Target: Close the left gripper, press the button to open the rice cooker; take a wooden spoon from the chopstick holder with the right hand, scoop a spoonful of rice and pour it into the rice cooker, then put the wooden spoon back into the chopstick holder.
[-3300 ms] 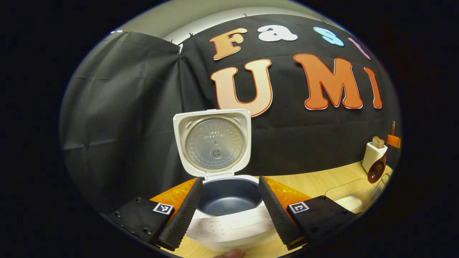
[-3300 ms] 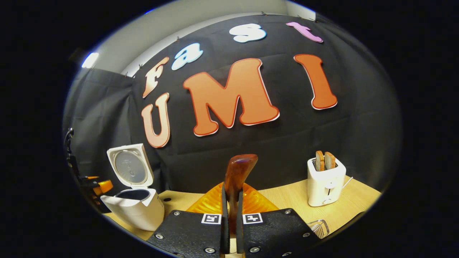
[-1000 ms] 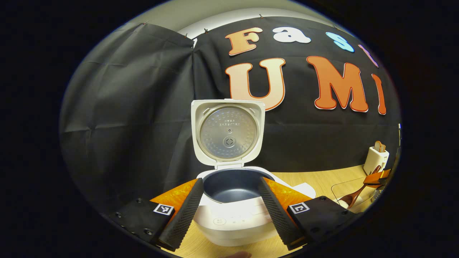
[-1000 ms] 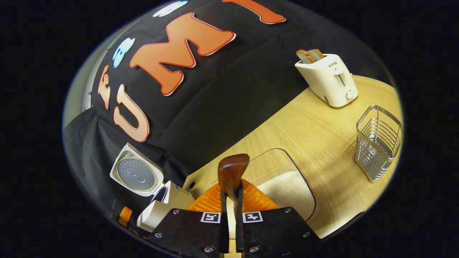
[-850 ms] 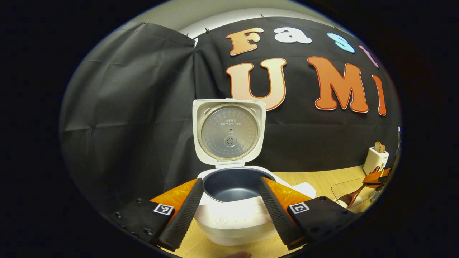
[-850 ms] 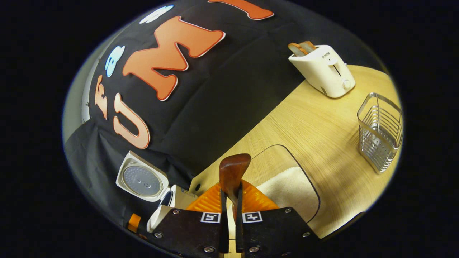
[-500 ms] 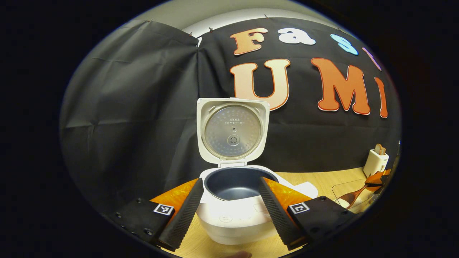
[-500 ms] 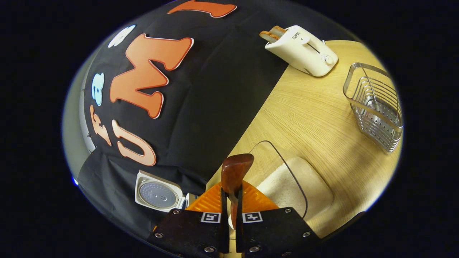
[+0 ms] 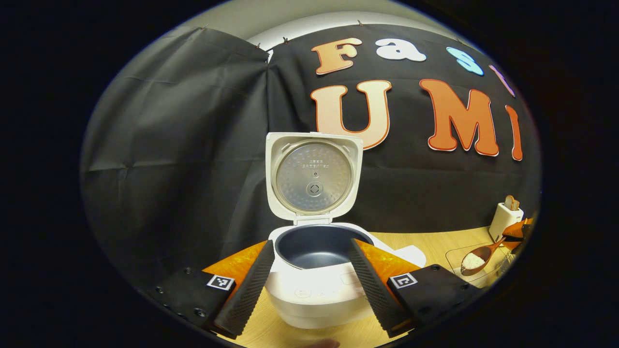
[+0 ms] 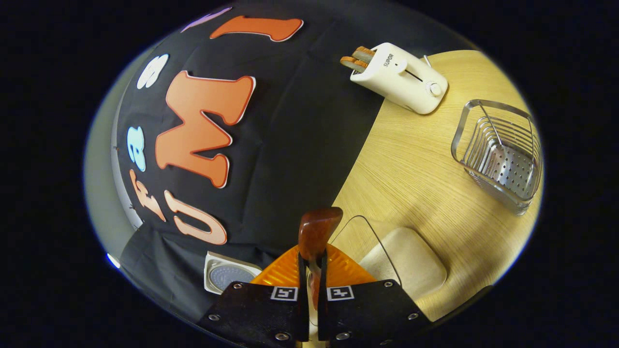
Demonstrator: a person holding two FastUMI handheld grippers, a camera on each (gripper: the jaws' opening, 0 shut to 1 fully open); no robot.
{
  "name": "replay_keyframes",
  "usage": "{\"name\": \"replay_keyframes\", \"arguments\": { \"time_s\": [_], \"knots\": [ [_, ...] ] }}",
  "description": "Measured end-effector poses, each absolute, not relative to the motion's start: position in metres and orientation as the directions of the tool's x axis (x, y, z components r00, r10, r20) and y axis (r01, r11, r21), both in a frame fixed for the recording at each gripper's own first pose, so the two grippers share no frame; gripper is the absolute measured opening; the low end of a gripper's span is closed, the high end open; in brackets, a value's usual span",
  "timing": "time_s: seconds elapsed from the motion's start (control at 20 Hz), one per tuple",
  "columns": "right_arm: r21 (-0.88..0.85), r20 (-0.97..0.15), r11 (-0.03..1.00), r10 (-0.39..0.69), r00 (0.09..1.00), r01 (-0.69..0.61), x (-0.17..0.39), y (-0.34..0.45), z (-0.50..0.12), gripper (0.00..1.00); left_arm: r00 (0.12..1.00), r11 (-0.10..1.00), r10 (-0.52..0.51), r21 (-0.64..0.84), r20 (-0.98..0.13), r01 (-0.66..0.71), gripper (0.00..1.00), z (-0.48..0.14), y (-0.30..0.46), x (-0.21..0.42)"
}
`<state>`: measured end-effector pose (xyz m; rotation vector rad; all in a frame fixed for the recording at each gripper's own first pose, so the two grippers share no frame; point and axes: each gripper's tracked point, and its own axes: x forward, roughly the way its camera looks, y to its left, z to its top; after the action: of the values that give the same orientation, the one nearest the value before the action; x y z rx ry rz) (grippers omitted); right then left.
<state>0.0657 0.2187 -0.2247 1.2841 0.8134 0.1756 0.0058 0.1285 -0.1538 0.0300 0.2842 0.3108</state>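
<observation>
Right gripper (image 10: 309, 285) clamped on wooden spoon (image 10: 315, 234), bowl hidden edge-on, left gripper (image 9: 309, 280) spread before open rice cooker (image 9: 316, 270).

Light wood-grain table (image 10: 411, 159). Bearing: white rice cooker (image 9: 316, 285), lid up; clear rice container (image 10: 406, 261); white toaster (image 10: 401, 77) at rear; wire chopstick holder (image 10: 500, 154).

— What closes the booth in behind?
— A black cloth wall (image 9: 184, 145), creased and pinned along its top edge, two panels meeting at a seam. Above it runs a pale wall (image 9: 271, 19).
— And underneath?
— A light wooden table (image 10: 411, 164) with fine grain, meeting the cloth at its far edge.
— Anything standing at the back?
— A white toaster (image 10: 399, 77) holding two slices, close to the cloth.
</observation>
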Motion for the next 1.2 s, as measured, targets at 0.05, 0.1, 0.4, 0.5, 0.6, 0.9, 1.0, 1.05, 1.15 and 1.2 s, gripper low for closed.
{"name": "replay_keyframes", "arguments": {
  "time_s": [0.05,0.1,0.4,0.5,0.6,0.9,1.0,1.05,1.15,1.2],
  "knots": [
    [0.902,-0.43,0.296,0.536,0.726,0.315,0.069,0.215,-0.224,0.08,0.913,0.952,0.305,0.074,-0.271,-0.296,1.0,-0.154,0.128,0.005],
    [0.902,-0.43,0.295,0.53,0.731,0.316,0.071,0.212,-0.223,0.07,0.911,0.95,0.311,0.077,-0.271,-0.302,1.0,-0.153,0.129,0.005],
    [0.922,-0.385,0.188,0.533,0.753,0.338,0.076,0.207,-0.214,0.07,0.903,0.943,0.33,0.064,-0.276,-0.325,1.0,-0.153,0.134,0.004],
    [0.927,-0.37,0.155,0.543,0.754,0.343,0.076,0.207,-0.211,0.07,0.903,0.944,0.328,0.064,-0.276,-0.323,1.0,-0.154,0.133,0.003],
    [0.931,-0.349,0.107,0.547,0.761,0.35,0.079,0.206,-0.206,0.07,0.903,0.943,0.332,0.065,-0.272,-0.327,1.0,-0.152,0.134,0.003],
    [0.933,-0.292,-0.016,0.555,0.779,0.361,0.093,0.214,-0.184,0.07,0.904,0.945,0.323,0.05,-0.281,-0.322,1.0,-0.156,0.131,0.005],
    [0.932,-0.261,-0.066,0.561,0.786,0.356,0.098,0.217,-0.174,0.07,0.905,0.946,0.321,0.044,-0.28,-0.322,1.0,-0.157,0.132,0.004],
    [0.931,-0.25,-0.084,0.563,0.788,0.356,0.1,0.218,-0.17,0.07,0.905,0.946,0.321,0.044,-0.281,-0.322,1.0,-0.156,0.132,0.004],
    [0.931,-0.238,-0.099,0.566,0.789,0.352,0.104,0.223,-0.164,0.07,0.902,0.945,0.324,0.044,-0.284,-0.325,1.0,-0.158,0.134,0.004],
    [0.929,-0.236,-0.105,0.567,0.789,0.354,0.105,0.226,-0.16,0.07,0.902,0.944,0.325,0.042,-0.284,-0.327,1.0,-0.158,0.135,0.004]
  ]
}}
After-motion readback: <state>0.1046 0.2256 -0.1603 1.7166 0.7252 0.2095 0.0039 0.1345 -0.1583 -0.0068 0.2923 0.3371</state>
